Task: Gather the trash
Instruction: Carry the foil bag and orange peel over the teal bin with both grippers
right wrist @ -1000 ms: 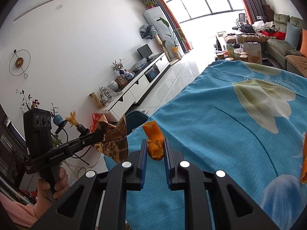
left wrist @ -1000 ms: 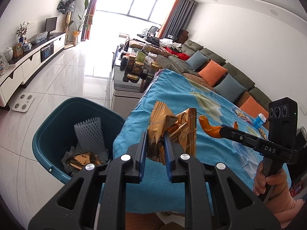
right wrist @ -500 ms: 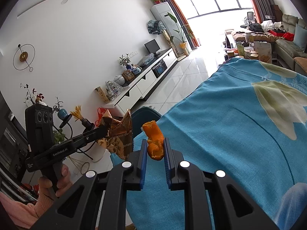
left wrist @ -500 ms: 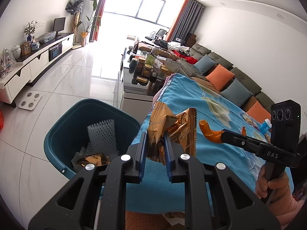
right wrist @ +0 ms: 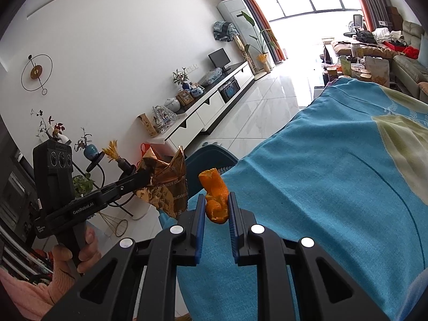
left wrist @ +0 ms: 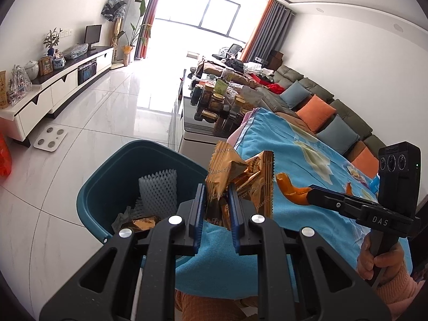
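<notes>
Wrapper and orange peel gripped in fingers above blue-clothed table, teal bin beside.

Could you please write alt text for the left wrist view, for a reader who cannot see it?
The left gripper is shut on a crumpled gold snack wrapper, held beside a teal bin that already holds white foam netting. To the right, the right gripper holds an orange peel over a blue floral tablecloth.

Bright liv. rm w/ sofa, window
</notes>
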A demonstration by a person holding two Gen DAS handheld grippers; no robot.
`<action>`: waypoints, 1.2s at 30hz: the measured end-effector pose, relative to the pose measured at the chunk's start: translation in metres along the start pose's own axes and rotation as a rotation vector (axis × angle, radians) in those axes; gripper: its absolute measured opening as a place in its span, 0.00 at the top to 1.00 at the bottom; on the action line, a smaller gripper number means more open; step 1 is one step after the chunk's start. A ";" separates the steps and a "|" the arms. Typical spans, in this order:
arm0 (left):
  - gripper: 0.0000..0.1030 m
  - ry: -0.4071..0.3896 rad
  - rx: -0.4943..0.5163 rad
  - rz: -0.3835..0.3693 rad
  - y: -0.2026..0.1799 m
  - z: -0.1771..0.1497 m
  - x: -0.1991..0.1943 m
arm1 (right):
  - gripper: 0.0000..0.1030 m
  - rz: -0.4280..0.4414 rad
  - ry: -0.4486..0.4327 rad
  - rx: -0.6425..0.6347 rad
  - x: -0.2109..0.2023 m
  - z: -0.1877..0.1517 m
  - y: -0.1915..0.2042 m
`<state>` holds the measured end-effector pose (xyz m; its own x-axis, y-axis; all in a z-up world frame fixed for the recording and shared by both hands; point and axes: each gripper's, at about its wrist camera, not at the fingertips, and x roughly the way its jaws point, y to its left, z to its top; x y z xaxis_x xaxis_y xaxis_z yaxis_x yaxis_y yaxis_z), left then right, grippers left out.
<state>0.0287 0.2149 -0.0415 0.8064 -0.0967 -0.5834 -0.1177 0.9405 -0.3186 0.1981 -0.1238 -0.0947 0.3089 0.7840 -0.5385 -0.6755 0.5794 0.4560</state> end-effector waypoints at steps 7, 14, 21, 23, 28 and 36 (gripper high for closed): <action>0.83 -0.007 -0.019 0.026 0.011 0.001 -0.002 | 0.85 0.007 0.011 -0.007 0.010 0.005 0.004; 0.83 -0.011 -0.034 0.048 0.022 0.002 -0.001 | 0.85 0.015 0.028 -0.016 0.022 0.008 0.010; 0.83 -0.014 -0.054 0.079 0.035 0.001 -0.002 | 0.85 0.031 0.050 -0.030 0.035 0.013 0.016; 0.83 -0.014 -0.061 0.088 0.040 0.000 -0.003 | 0.85 0.034 0.057 -0.034 0.039 0.014 0.018; 0.83 -0.007 -0.073 0.107 0.051 0.000 -0.002 | 0.85 0.039 0.076 -0.047 0.050 0.016 0.024; 0.83 0.006 -0.081 0.125 0.057 -0.002 0.005 | 0.85 0.042 0.101 -0.068 0.061 0.019 0.031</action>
<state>0.0248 0.2673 -0.0637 0.7789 0.0174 -0.6269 -0.2640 0.9159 -0.3026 0.2085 -0.0536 -0.0999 0.2123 0.7789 -0.5901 -0.7316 0.5270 0.4324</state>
